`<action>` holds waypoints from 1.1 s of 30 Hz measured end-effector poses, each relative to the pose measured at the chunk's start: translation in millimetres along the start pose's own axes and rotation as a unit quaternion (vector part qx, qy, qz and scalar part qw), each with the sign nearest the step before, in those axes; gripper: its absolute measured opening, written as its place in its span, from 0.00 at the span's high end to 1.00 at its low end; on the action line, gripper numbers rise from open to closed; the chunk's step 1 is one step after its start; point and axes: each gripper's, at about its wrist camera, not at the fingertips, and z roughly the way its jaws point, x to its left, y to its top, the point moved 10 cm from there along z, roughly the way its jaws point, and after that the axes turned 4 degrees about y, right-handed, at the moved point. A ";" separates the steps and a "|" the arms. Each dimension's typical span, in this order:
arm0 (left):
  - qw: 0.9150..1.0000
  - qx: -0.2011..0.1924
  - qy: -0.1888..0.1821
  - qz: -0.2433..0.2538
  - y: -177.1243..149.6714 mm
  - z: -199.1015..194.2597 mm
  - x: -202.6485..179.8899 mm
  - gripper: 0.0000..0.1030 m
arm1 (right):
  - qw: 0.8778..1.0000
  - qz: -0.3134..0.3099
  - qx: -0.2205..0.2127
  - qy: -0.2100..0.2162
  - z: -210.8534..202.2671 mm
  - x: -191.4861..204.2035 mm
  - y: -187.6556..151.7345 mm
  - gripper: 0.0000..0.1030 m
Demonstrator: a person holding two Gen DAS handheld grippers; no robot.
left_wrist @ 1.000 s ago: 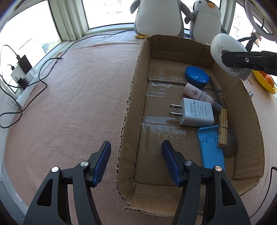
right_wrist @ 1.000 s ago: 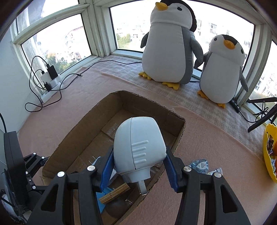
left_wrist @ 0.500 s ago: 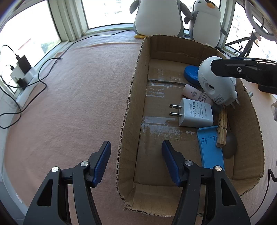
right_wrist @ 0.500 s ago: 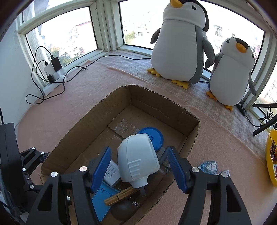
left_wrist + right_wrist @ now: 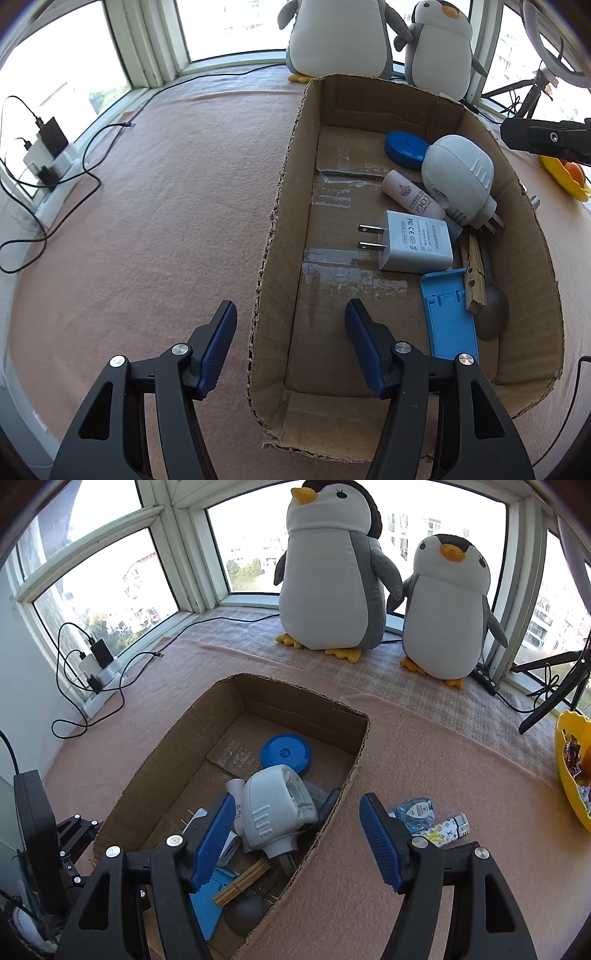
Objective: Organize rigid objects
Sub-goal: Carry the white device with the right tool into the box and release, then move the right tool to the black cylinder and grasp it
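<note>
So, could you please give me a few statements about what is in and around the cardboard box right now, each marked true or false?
1. The white plug-in device lies inside the cardboard box. True.
2. The right hand-held gripper is clamped on the white plug-in device. False: its jaws stand apart, with nothing pressed between them.
3. A blue round lid lies toward the far end of the box. True.
4. The lighter is inside the box. False: it lies on the pink cloth outside the box.
5. The left hand-held gripper holds the white charger. False: it is empty, straddling the box's wall.
</note>
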 end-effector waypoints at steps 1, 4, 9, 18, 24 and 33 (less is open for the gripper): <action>1.000 0.000 0.000 0.000 0.0 0.0 -0.1 0.40 | 1.000 0.011 -0.002 -0.001 -2.7 -5.9 -1.1 0.36; 1.000 0.000 -0.001 0.000 -0.3 -0.5 0.8 0.41 | 0.999 0.036 -0.007 -0.014 -10.8 -24.1 -5.4 0.36; 1.000 0.000 0.000 0.001 -0.2 -0.8 1.3 0.41 | 0.995 0.085 -0.013 -0.042 -21.6 -60.6 -18.0 0.36; 1.000 -0.001 0.000 0.003 -0.3 -1.4 1.4 0.41 | 0.974 0.213 0.003 -0.081 -19.8 -139.0 -51.8 0.36; 1.000 -0.001 -0.001 0.002 -0.5 -1.5 1.4 0.41 | 0.958 0.276 0.024 -0.070 -12.5 -164.0 -66.7 0.41; 1.000 -0.001 0.000 0.002 -0.5 -1.5 1.4 0.41 | 0.944 0.321 0.049 -0.055 1.4 -175.6 -76.5 0.55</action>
